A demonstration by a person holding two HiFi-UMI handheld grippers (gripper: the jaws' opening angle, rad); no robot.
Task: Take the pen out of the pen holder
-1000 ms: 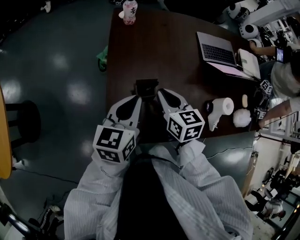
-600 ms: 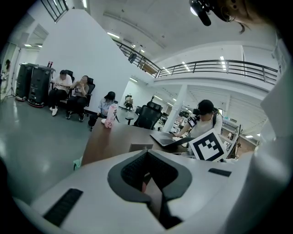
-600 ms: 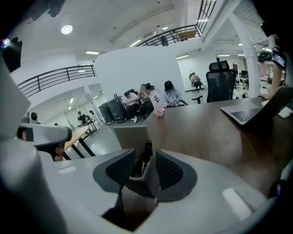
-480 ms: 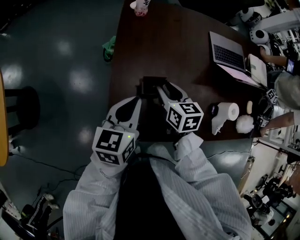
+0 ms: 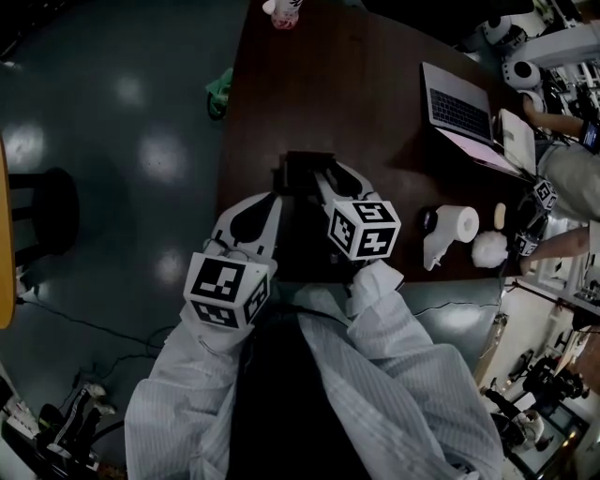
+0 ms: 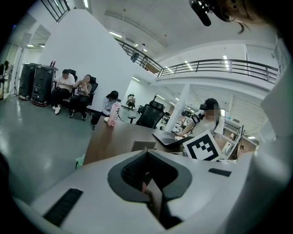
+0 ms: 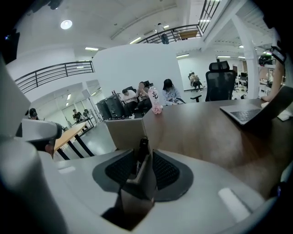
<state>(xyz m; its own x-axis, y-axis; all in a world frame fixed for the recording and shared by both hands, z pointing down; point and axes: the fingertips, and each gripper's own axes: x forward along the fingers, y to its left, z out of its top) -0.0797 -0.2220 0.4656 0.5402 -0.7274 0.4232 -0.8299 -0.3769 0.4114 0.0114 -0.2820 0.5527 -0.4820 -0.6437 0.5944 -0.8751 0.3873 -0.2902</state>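
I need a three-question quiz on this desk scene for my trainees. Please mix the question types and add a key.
1. True or false: the laptop lies open on the table.
2. Multiple choice: what stands between the jaws of the right gripper? A pen, B spoon, C key.
3. Fill in: the pink bottle stands at the table's ___ end.
Key: 1 true; 2 A; 3 far.

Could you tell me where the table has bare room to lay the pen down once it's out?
Bare: the wide stretch of table between pen holder and bottle, left of the laptop. Crowded: the right edge around the paper roll.
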